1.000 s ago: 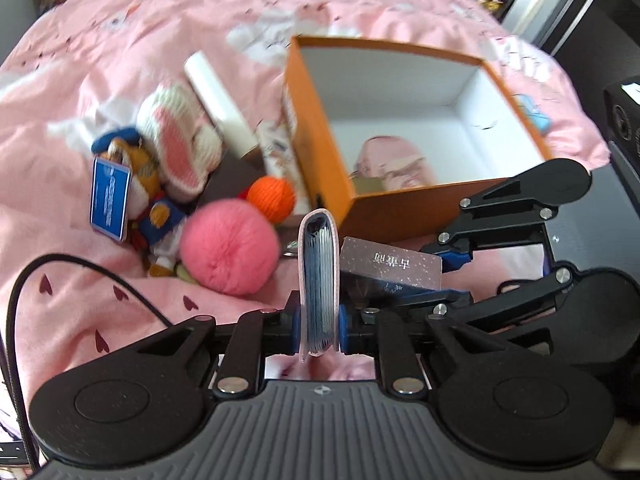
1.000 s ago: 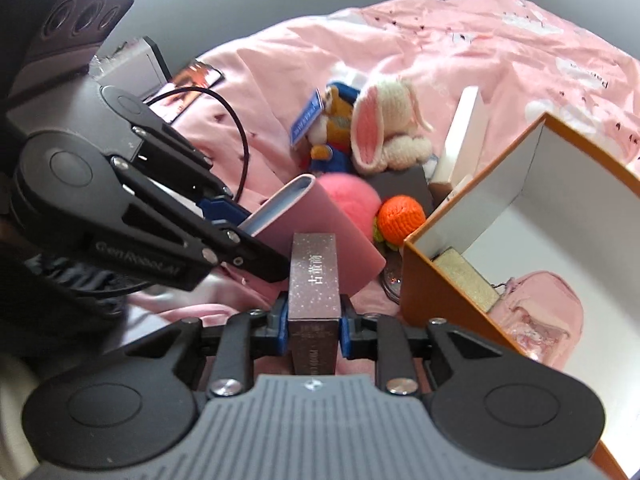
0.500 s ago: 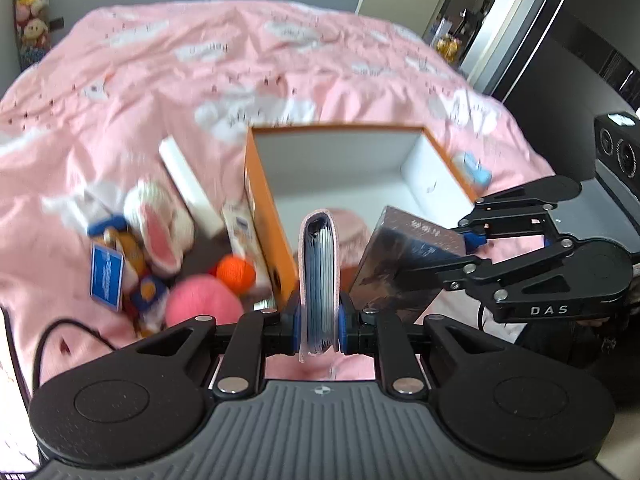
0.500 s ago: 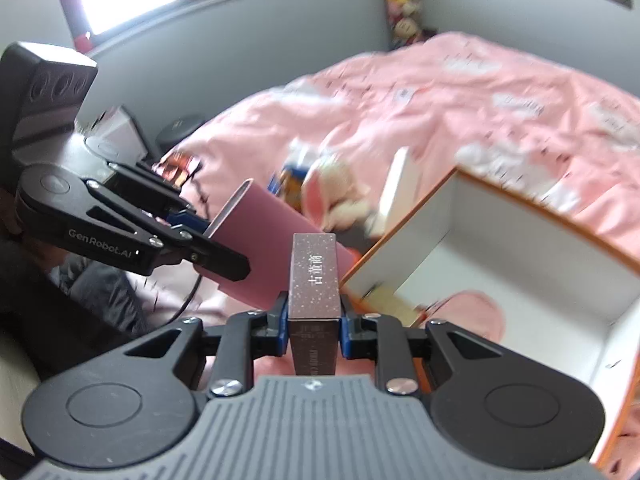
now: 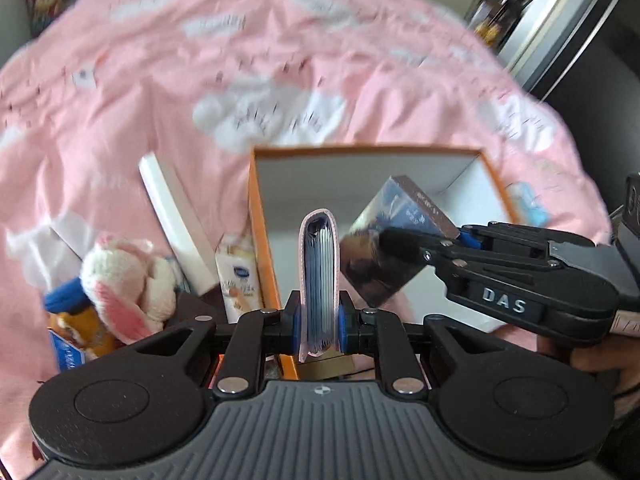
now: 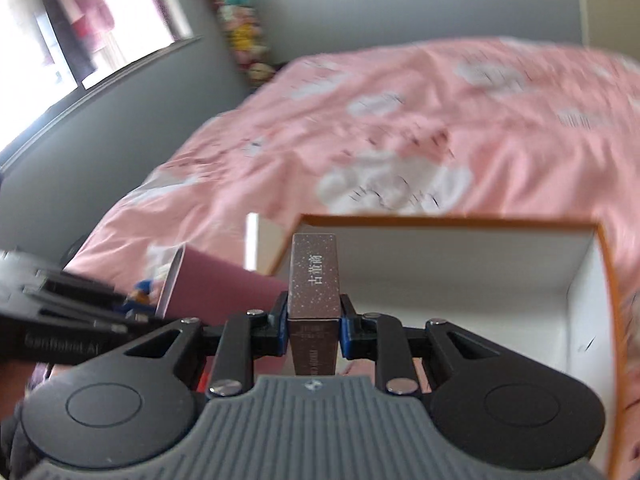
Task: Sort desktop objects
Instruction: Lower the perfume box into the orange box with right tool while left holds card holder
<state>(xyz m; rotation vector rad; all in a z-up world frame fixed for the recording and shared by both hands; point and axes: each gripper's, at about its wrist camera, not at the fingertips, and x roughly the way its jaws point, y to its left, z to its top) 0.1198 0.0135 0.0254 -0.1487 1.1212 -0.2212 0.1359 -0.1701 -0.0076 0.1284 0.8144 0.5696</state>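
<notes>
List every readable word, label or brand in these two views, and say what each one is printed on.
"DAS": side of the right gripper.
"古迤商", uncertain: edge of the sparkly brown box.
Partly blurred "GenRobot.AI": side of the left gripper.
Print on the cream packet and blue tag: too blurred to read.

Pink bedspread (image 5: 160, 92) with blurred, perhaps cloud-shaped white patches, orange box (image 5: 262, 248) lined white

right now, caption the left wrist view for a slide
Left tool grips pink card wallet over orange box; right tool brings a dark carton.
</notes>
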